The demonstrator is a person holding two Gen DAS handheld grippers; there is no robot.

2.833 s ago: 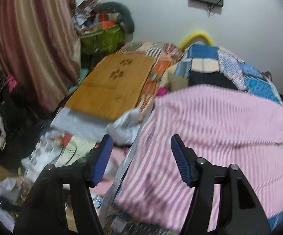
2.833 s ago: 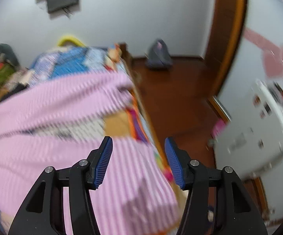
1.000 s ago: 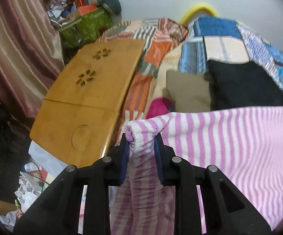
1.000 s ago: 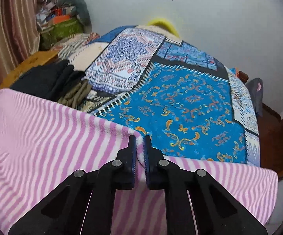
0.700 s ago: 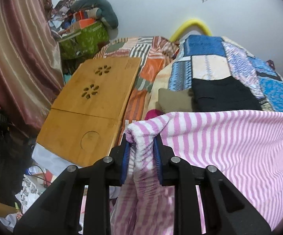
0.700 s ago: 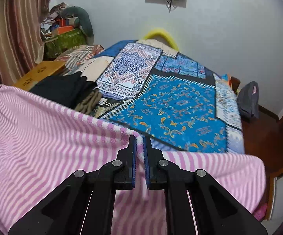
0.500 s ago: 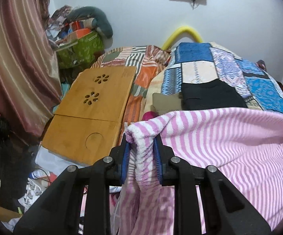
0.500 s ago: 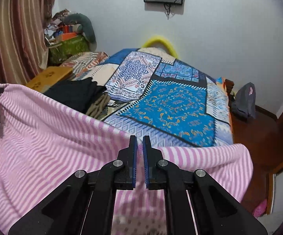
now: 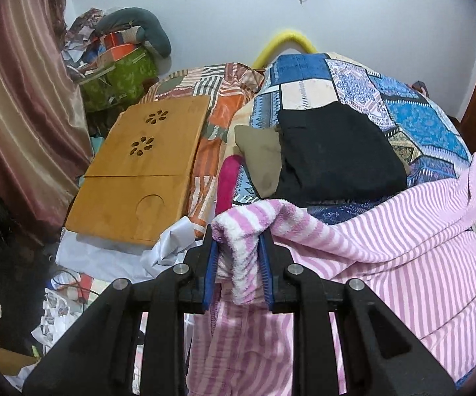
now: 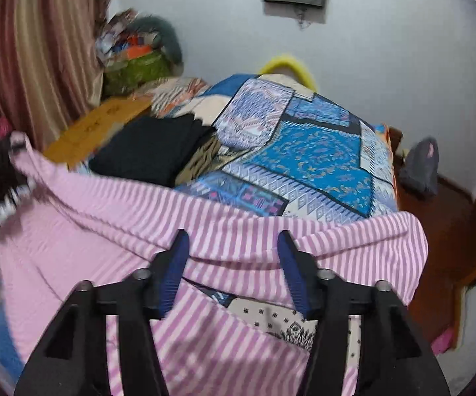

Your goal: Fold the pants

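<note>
Left gripper (image 9: 238, 265) clamps striped pink pants (image 9: 402, 247) by a bunched corner; right gripper (image 10: 233, 272) is opening, the fabric edge slack between its pads. Fold begun over the bed's (image 10: 320, 151) near edge; flattening remains.

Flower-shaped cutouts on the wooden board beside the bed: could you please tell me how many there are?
2, both on the far half of the wooden board: one near its far edge, the other just nearer the camera. None seem hidden.
</note>
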